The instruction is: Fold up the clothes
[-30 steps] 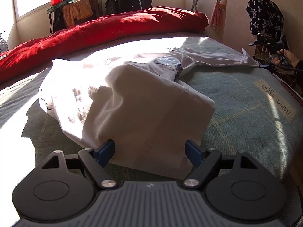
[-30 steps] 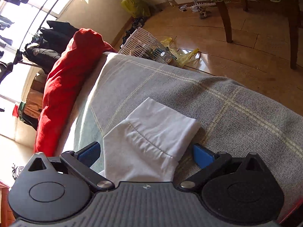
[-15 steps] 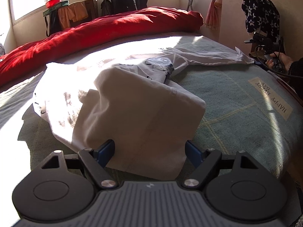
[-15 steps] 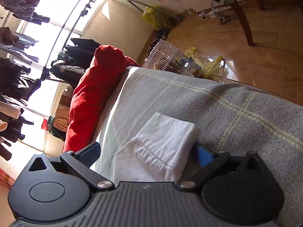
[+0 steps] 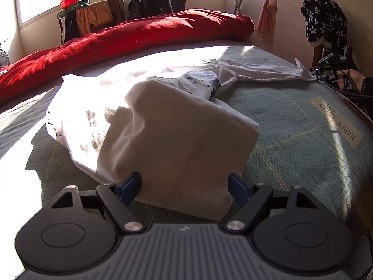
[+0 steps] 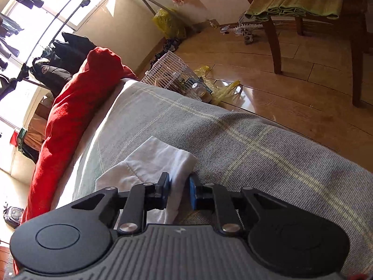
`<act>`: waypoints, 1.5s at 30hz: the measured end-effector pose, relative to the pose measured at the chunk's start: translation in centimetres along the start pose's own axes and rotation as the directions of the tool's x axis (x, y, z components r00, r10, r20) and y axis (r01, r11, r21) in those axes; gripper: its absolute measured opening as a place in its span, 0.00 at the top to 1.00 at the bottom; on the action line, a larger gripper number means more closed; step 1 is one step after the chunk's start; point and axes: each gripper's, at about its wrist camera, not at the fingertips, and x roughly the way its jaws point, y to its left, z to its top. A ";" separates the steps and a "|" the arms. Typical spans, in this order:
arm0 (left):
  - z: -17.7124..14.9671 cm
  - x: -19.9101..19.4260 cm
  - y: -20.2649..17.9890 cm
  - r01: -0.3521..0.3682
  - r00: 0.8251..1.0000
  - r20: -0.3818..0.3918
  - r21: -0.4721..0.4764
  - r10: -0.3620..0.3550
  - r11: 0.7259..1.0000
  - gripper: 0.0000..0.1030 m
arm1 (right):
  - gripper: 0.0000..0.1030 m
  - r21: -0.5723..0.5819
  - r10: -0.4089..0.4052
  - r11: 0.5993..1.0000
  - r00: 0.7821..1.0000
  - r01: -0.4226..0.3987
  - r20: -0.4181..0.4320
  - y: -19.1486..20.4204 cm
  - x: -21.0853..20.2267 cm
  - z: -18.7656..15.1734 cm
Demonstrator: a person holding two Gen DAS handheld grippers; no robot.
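A white long-sleeved shirt (image 5: 177,128) lies crumpled on the bed. One sleeve is folded toward me, and the other stretches away to the right. My left gripper (image 5: 185,186) stands open over the near folded sleeve. The cloth lies between its blue pads (image 5: 130,184) without being pinched. In the right wrist view my right gripper (image 6: 179,186) has its jaws closing tight on the cuff of the outstretched sleeve (image 6: 153,161), and the pads press the fabric. A person's hand (image 5: 352,79) shows at that sleeve's end.
A grey-green checked blanket (image 6: 256,151) covers the bed and carries a sewn label (image 5: 335,121). A red duvet (image 5: 139,35) is bunched along the far side. On the wooden floor past the bed's edge are a wire cage (image 6: 172,74) and a chair with folded clothes (image 6: 303,11).
My right gripper has gone from wide open around the cuff to shut on it, with a slight roll. The left gripper and the shirt body have stayed put.
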 end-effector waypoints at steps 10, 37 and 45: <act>-0.2 -1.0 0.9 -0.015 1.000 0.018 -0.020 0.015 1.000 0.21 | 0.87 -0.016 0.108 0.994 0.990 -0.107 0.087 -0.4 -6.8 -1.0; 0.0 -0.2 0.2 -0.031 0.999 -0.007 0.013 0.031 0.999 0.21 | 0.91 0.050 0.057 0.997 0.995 -0.061 0.077 -1.0 -1.3 -1.0; -0.2 -1.2 0.8 -0.032 0.999 0.012 -0.005 0.032 0.999 0.21 | 0.91 0.030 0.055 0.998 0.989 -0.060 0.135 -1.6 -8.2 -0.9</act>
